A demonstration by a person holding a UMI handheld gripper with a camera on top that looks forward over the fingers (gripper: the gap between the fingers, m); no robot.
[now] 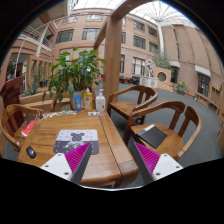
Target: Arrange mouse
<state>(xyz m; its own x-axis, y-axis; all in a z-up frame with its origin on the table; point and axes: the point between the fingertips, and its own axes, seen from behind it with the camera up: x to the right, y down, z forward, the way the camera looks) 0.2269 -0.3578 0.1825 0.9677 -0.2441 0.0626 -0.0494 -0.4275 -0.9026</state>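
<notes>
The mouse [30,152] seems to be the small dark oval on the wooden table [110,150], close to its left edge. It is too small to tell which end is the front; its long axis looks to run roughly away from the camera, though I cannot be sure. It lies well to the left of the gripper [111,147], outside the left finger and about level with the fingertips, not between them. The tongs are released: the two fingers stand wide apart with nothing between them but bare table top, and the magenta pads [75,158] face each other across the gap. Just ahead of the left finger lies a grey patterned mat [77,134], flat on the table, to the right of the mouse and apart from it. A reddish flat thing [28,127] lies beyond the mouse near the same table edge. At the far end of the table stand a few bottles [88,99] side by side, with a leafy plant [75,68] behind them. Wooden chairs [170,128] stand around the table; the one at the right has a dark thing [152,135] on its seat. Beyond is a tall brick building [150,40] with many windows.
</notes>
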